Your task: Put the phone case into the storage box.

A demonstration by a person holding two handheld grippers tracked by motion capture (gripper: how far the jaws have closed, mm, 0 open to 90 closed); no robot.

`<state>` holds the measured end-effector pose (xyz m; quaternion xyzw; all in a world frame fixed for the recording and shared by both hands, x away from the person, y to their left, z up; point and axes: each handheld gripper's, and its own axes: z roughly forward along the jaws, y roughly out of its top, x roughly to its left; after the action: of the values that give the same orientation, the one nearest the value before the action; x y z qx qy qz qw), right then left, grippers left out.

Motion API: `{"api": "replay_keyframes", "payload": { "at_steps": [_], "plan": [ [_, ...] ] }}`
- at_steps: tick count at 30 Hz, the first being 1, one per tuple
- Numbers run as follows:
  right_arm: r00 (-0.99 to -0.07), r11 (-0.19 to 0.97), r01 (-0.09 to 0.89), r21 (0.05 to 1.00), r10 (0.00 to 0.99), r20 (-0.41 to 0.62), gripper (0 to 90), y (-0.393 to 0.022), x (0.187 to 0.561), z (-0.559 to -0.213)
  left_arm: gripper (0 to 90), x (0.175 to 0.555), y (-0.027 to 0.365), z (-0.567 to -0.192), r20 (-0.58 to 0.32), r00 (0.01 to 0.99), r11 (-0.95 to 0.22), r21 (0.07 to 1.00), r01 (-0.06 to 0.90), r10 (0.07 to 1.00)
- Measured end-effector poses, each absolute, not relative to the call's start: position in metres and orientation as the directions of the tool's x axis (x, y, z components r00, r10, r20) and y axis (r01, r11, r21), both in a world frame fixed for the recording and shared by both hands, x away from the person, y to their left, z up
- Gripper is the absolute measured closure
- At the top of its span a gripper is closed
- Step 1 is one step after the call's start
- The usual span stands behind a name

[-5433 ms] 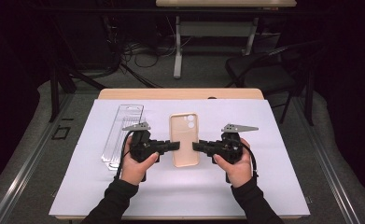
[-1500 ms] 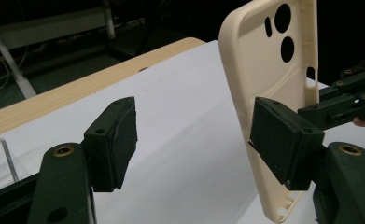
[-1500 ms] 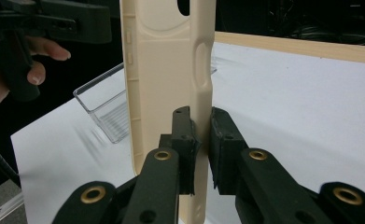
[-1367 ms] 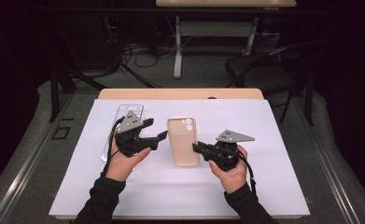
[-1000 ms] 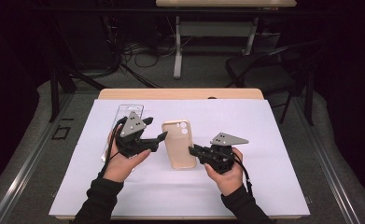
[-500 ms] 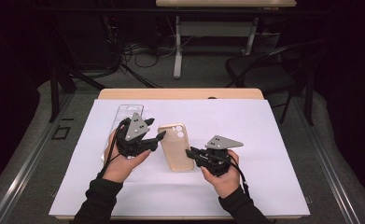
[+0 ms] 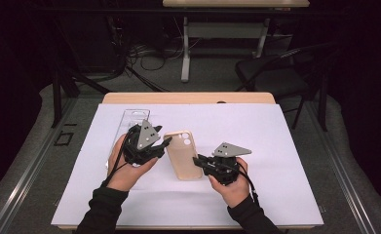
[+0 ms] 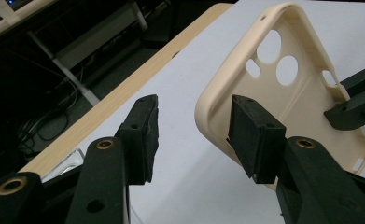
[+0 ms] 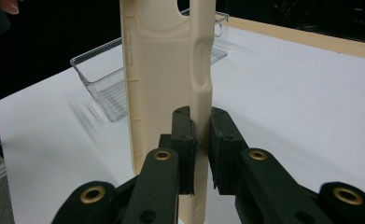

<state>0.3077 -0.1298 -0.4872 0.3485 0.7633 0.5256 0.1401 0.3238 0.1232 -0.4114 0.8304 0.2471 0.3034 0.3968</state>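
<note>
**Second grip on the phone case: left side going on**

My right hand-held gripper (image 7: 196, 160) is pinching the phone case (image 7: 182, 154) by its long side wall, pads pressed on the rim from both sides, as the right gripper view shows (image 9: 200, 140). The case is beige, soft-looking, and is held tilted above the white sheet on the table (image 7: 188, 98), between my two hands, camera cutouts at the far end.

My left hand-held gripper (image 7: 166, 142) has just been closing, yet its jaws are part spread. In the left gripper view (image 8: 196, 135) one pad (image 8: 255, 135) sits inside the shell against the opposite side wall; the other pad (image 8: 143, 135) stands off from the outer face, with a gap showing. So no pinch there.

To do it well, I'd say: hold the right grip steady, close the left slowly so the wall lands flat between both pads, not on the corner curve. The shell will likely flex, so squeeze only lightly.

The clear plastic tray (image 7: 132, 124) sits behind my left hand, apart from the case.
</note>
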Motion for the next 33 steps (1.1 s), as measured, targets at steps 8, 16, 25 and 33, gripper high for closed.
{"api": "replay_keyframes", "payload": {
  "at_steps": [8, 16, 25, 33],
  "plan": [
    [-0.718, 0.212, 0.383, 0.899, 0.680, 0.145, 81.9, -0.1292, 0.3074, -0.4875, 57.1, 0.3235, 0.1221, -0.4118, 0.323, 0.697, -0.583, 0.795, 0.168, 0.641],
    [-0.722, 0.226, 0.380, 0.897, 0.679, 0.135, 81.9, -0.1279, 0.3074, -0.4886, 64.7, 0.3238, 0.1211, -0.4126, 0.329, 0.708, -0.602, 0.780, 0.170, 0.625],
    [-0.722, 0.226, 0.382, 0.896, 0.678, 0.137, 81.9, -0.1268, 0.3066, -0.4890, 70.1, 0.3239, 0.1213, -0.4126, 0.330, 0.712, -0.610, 0.774, 0.172, 0.619],
    [-0.724, 0.230, 0.381, 0.895, 0.676, 0.135, 81.9, -0.1260, 0.3067, -0.4897, 75.3, 0.3238, 0.1215, -0.4126, 0.337, 0.715, -0.621, 0.765, 0.173, 0.613]
  ]
}}
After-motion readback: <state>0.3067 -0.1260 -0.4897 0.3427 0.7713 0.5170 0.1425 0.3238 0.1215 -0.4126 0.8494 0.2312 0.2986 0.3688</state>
